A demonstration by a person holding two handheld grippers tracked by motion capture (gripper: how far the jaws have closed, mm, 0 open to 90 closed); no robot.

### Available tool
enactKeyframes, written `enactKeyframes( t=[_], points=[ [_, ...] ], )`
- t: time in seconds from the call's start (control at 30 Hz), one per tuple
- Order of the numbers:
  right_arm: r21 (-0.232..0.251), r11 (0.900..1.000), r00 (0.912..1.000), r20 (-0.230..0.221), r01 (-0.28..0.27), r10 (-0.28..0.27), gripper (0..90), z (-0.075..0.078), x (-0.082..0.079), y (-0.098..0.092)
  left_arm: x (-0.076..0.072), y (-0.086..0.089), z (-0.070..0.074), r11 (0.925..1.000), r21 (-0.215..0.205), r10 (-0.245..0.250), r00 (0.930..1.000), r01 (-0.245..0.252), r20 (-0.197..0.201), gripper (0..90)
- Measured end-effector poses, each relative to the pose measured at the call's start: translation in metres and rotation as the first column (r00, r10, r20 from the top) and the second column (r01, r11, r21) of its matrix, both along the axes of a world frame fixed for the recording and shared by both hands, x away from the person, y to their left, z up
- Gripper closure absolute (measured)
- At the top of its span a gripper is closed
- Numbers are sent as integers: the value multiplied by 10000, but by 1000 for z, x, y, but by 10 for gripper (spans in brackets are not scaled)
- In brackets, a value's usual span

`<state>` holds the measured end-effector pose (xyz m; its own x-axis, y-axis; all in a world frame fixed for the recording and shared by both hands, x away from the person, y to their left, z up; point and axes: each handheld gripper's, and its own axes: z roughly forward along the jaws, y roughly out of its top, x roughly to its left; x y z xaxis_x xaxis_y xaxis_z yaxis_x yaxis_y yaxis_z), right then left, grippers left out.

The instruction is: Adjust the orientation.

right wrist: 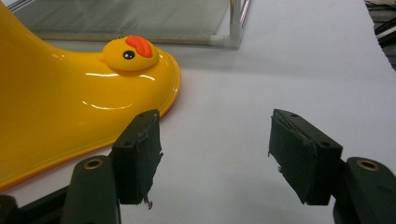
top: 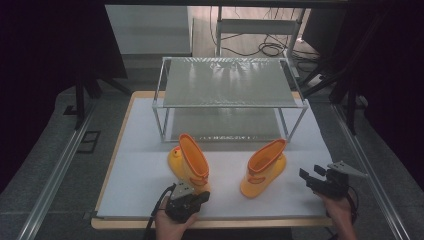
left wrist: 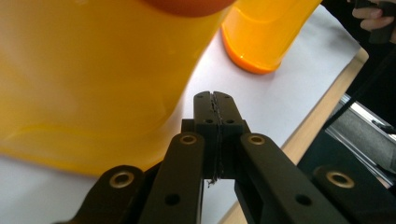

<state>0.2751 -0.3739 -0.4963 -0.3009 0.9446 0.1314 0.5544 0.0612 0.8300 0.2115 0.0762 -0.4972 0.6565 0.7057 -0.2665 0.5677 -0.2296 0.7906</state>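
Black hand-held gripper (top: 204, 196), glossy yellow boots (top: 262, 167) — rubbery

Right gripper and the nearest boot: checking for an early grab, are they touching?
Apart. In the right gripper view, the open right gripper holds nothing, and white table shows between its jaws; the boot sits beside the left jaw.

Two yellow duck boots (top: 190, 162) (top: 264, 167), upright, apart on white table

Place: lab / recording rig
Evidence: black curtains (top: 45, 45), alu rails (top: 55, 175), loose cables (top: 267, 48) on floor, white-topped table (top: 145, 175)
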Motion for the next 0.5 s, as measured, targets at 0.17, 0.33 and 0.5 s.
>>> enactKeyframes(
  t=[0.17,0.33,0.5],
  points=[
    [40,10000,10000,-16,6,-6,339,-2,1,1,3,-12,-3,9991,82,410,9987,-412,319,899],
    [6,10000,10000,-35,-26,26,339,-1,1,1,5,-12,-4,9979,122,626,9974,-631,363,900],
    [6,10000,10000,-51,-12,12,339,-2,0,1,5,-8,-4,9980,133,607,9975,-612,348,900]
  ],
)
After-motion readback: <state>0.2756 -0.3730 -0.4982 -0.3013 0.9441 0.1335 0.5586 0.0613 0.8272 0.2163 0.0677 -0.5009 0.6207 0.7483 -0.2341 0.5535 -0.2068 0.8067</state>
